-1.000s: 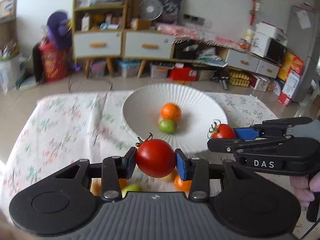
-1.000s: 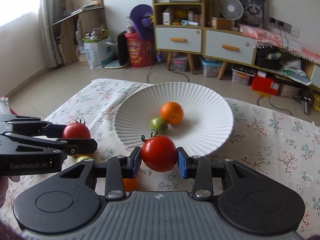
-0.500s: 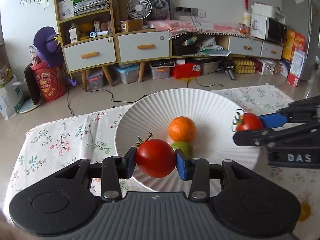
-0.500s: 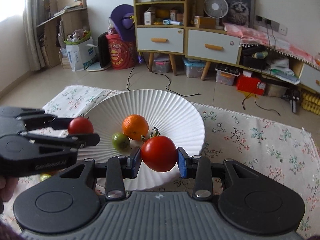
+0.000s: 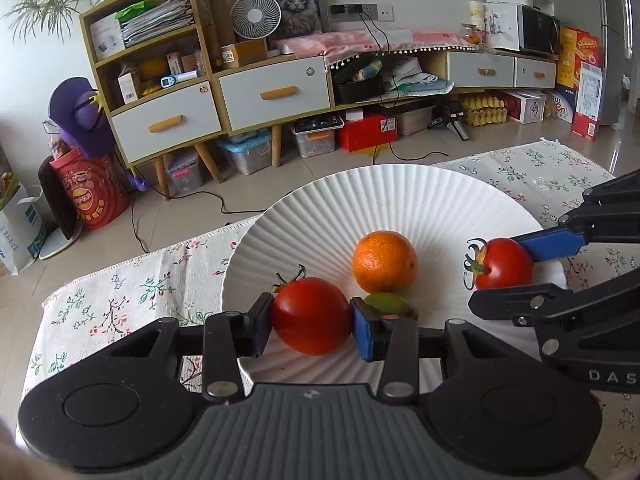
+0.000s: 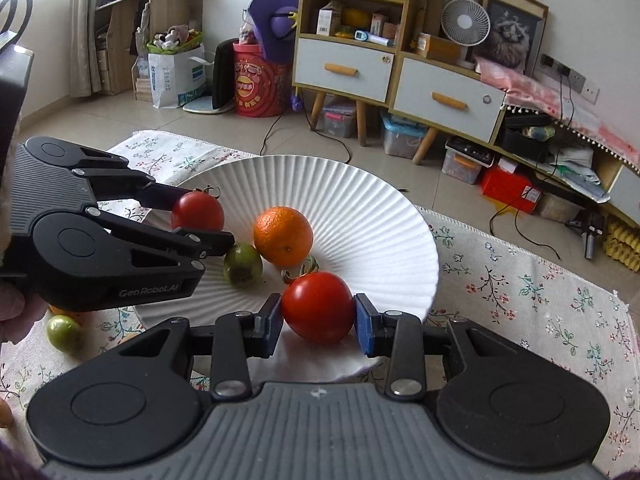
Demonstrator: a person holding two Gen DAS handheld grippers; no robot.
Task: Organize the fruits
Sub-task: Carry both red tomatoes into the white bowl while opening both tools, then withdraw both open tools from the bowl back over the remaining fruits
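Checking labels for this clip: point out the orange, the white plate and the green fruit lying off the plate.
orange (image 5: 384, 261), left wrist view, peel centre
white plate (image 6: 344, 184), right wrist view, far ribbed wall
green fruit (image 6: 63, 332), right wrist view, its middle

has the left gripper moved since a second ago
Yes. The left gripper, shut on its tomato, was short of the white plate's near rim; now it is over the plate.

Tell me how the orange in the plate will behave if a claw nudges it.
The orange is round and lies loose, so it will likely roll. The white plate slopes inward, so it should settle back toward the middle. The green fruit lies right beside it and will probably get pushed along.
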